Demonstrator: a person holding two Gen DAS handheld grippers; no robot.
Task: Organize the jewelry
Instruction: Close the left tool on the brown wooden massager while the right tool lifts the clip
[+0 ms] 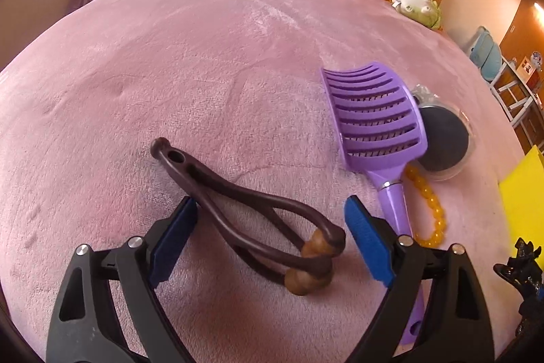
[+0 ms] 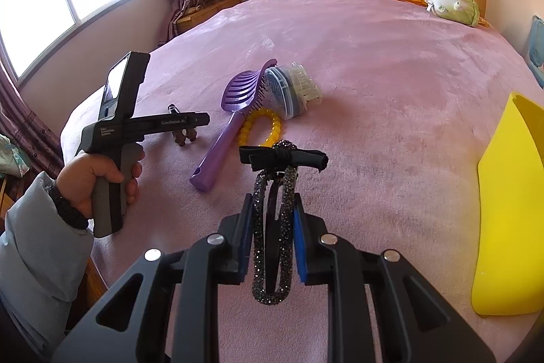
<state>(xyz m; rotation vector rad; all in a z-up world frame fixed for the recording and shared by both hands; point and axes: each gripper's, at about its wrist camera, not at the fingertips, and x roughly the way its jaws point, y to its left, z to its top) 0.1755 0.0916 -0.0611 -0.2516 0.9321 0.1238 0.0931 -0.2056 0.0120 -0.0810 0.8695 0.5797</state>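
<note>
A dark brown forked wooden massager [image 1: 244,196] with two round wooden balls lies on the pink blanket [image 1: 204,56]. My left gripper [image 1: 272,204] straddles it with the jaws wide. The left pad sits at its stem, the right pad stands clear of it, and nothing is gripped. My right gripper [image 2: 273,203] is shut on a sparkly black headband [image 2: 289,193] with a black bow, held upright above the blanket. A yellow bead bracelet [image 2: 261,125] lies beside a purple hairbrush [image 2: 244,87].
A clear round case [image 2: 289,91] with dark contents rests behind the brush. A yellow plastic container [image 2: 510,203] stands at the right edge. Pillows and a plush toy [image 2: 452,5] lie by the headboard. A person's hand [image 2: 98,179] holds the left tool.
</note>
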